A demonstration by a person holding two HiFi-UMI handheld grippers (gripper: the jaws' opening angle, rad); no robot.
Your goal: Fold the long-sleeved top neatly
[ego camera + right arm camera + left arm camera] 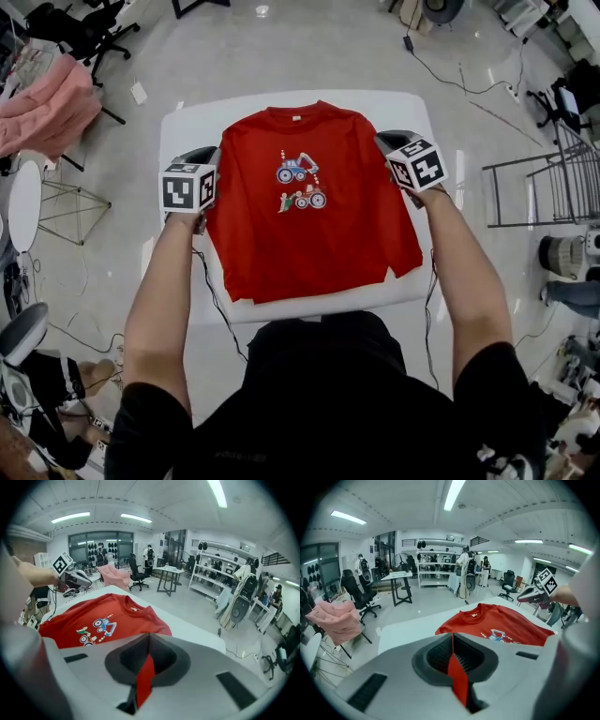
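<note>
Left gripper [199, 164] and right gripper [401, 148] each clamped red cloth at 9 and 3 o'clock of the top [309, 216]; folding appeared barely begun.

The long-sleeved top [309, 216] was red, with what looked like two small cartoon vehicles printed on the chest. It lay face up on the white bench [187, 122], collar farthest from the person. At each side a fold of its fabric was pinched in jaws: left gripper [453, 665], right gripper [143, 677].
</note>
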